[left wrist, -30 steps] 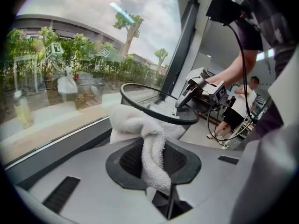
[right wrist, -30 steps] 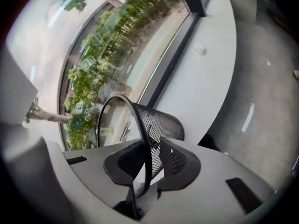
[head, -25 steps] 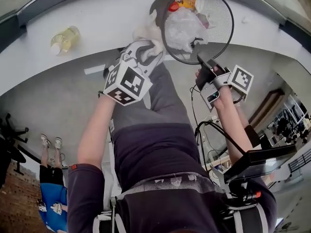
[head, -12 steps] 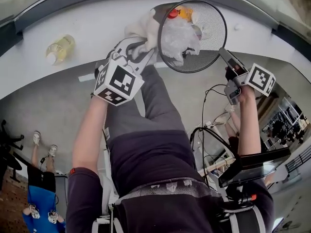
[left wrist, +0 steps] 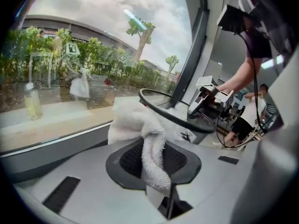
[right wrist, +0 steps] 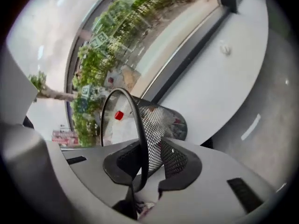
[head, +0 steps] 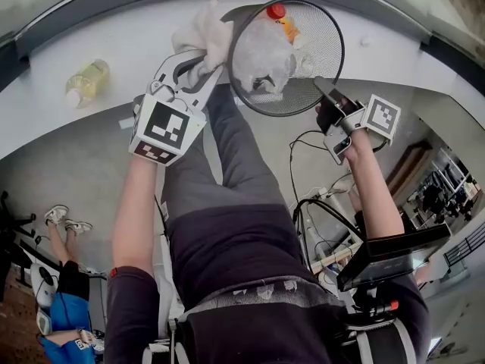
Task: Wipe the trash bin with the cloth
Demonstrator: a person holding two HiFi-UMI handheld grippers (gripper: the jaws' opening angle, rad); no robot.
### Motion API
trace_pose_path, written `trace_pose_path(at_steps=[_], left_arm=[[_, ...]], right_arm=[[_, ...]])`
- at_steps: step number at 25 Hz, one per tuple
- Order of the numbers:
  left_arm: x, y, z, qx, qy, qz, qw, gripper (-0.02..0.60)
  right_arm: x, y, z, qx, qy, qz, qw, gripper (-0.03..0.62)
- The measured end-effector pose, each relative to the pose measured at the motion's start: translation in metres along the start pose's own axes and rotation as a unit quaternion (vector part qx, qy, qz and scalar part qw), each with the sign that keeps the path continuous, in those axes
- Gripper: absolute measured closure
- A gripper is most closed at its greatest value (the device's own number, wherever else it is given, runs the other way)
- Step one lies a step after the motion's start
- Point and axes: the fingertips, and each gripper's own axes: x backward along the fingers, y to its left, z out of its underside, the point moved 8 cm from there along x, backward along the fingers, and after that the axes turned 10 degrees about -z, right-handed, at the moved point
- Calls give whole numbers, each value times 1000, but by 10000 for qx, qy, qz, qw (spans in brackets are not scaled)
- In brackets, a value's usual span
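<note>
A white ledge (head: 114,44) curves along under the window. A bottle (head: 85,82) of yellowish liquid stands on it at the left, well apart from the mesh bin (head: 322,32) — tipped over, seemingly resting on the ledge. Right of the bin sits a small white knob (head: 366,42).

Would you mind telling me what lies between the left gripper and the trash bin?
The white cloth: pinched in the left gripper, it bunches up at the trash bin's rim. The left gripper view shows it best.
</note>
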Motion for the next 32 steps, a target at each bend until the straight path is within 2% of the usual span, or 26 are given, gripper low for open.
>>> trace_pose_path(at_steps=[3, 5, 8, 10, 12, 14, 18, 21, 22, 25, 27, 30, 31, 32], left_arm=[[9, -12, 22, -182, 256, 419, 9986, 515], [12, -29, 31, -296, 344, 662, 9968, 515], [9, -56, 38, -290, 370, 928, 9946, 515], [4, -69, 41, -314, 420, 1061, 9930, 515], [0, -72, 42, -298, 491, 1117, 9921, 515], [0, -65, 44, -172, 540, 1048, 9929, 515], [1, -33, 52, 201, 680, 441, 9965, 515], [-3, -3, 51, 166, 832, -23, 9964, 515], [-5, 7, 50, 132, 908, -165, 9956, 515], [-16, 27, 50, 166, 1156, -437, 9922, 515], [-28, 36, 53, 294, 1292, -515, 9898, 515], [-49, 47, 58, 388, 1521, -432, 9867, 513], [-54, 52, 59, 431, 1623, -376, 9851, 484], [-60, 58, 58, 505, 1734, -346, 9829, 377]], right_arm=[[-9, 0, 35, -857, -305, -462, 9948, 501], [-16, 6, 48, -1135, -345, -505, 9917, 492], [-25, 12, 68, -1612, -57, -520, 9855, 491], [-39, 19, 87, -1903, 406, -664, 9786, 491], [-51, 29, 94, -1806, 765, -732, 9778, 479], [-54, 35, 91, -1523, 881, -624, 9824, 465], [-44, 33, 85, -1199, 747, -286, 9896, 462], [-31, 39, 84, -852, 833, -304, 9924, 461], [-25, 43, 85, -639, 923, -296, 9932, 439], [-2, 44, 86, -233, 978, -248, 9946, 439], [8, 38, 84, -371, 854, -502, 9944, 439], [6, 45, 83, -710, 770, -1409, 9845, 441], [4, 54, 83, -625, 778, -1707, 9803, 442], [3, 63, 81, -432, 783, -1948, 9768, 454]])
